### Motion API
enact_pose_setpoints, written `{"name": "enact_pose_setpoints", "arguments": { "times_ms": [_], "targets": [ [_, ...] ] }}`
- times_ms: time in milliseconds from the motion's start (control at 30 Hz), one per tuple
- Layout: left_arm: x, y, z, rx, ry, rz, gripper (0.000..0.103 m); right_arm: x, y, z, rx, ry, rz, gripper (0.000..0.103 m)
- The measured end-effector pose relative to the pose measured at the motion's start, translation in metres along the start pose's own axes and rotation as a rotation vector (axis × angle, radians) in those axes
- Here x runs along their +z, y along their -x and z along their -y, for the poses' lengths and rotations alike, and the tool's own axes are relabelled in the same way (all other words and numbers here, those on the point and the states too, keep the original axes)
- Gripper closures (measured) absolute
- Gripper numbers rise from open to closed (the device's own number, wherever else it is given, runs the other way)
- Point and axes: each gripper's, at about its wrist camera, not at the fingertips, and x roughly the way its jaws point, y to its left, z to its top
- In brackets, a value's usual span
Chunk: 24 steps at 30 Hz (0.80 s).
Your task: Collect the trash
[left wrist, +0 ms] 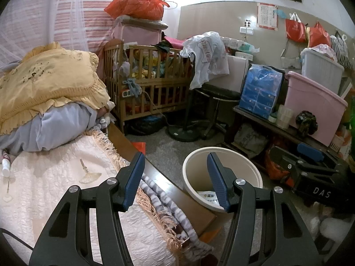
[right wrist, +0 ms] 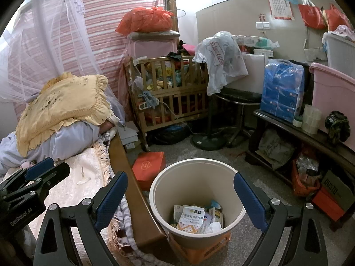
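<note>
A cream trash bin (right wrist: pixel 159 190) stands on the floor beside the bed; it also shows in the left wrist view (left wrist: pixel 193 173). Inside it lie several wrappers and packets (right wrist: pixel 190 219) and a crumpled white tissue (right wrist: pixel 214 226). My right gripper (right wrist: pixel 180 201) is open and empty, held above the bin's mouth. My left gripper (left wrist: pixel 176 179) is open and empty, over the bed's edge next to the bin. The left gripper also shows at the left of the right wrist view (right wrist: pixel 47 168). The right gripper's body shows at the right of the left wrist view (left wrist: pixel 310 168).
The bed (left wrist: pixel 55 188) with a cream quilt and a yellow pillow (left wrist: pixel 48 79) is on the left. A small white bottle (left wrist: pixel 6 166) lies on the bed. A red box (right wrist: pixel 148 168) lies on the floor. A wooden crib (right wrist: pixel 168 93), a stool (right wrist: pixel 239 102) and a cluttered bench (right wrist: pixel 310 137) stand behind.
</note>
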Motion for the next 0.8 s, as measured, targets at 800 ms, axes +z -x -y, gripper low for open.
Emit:
{"name": "enact_pose_setpoints", "arguments": {
  "times_ms": [800],
  "targets": [
    [-0.005,-0.007,-0.001,-0.016,-0.010,-0.028,0.046,-0.014,-0.007,0.004,0.004,0.008,-0.021,0.008]
  ]
}}
